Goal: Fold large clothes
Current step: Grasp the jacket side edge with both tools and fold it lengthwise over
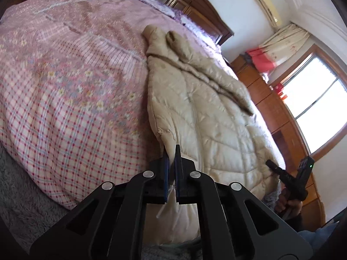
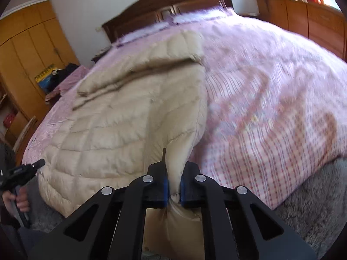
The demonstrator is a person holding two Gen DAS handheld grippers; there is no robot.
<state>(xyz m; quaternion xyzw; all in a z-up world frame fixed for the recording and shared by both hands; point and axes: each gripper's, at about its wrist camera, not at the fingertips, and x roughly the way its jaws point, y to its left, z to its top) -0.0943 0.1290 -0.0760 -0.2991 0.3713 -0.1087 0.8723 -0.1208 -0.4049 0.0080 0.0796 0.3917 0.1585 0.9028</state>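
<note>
Coat [image 1: 208, 117] on bed [image 1: 65, 86], hem corners in L tongs [image 1: 171, 151] & R tongs [image 2: 173, 162].

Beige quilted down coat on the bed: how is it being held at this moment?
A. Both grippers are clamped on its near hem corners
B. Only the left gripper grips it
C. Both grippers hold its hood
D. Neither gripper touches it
A. The left gripper pinches one near corner of the beige quilted down coat, and the right gripper is closed on the other; the hood lies far off toward the headboard.
</note>
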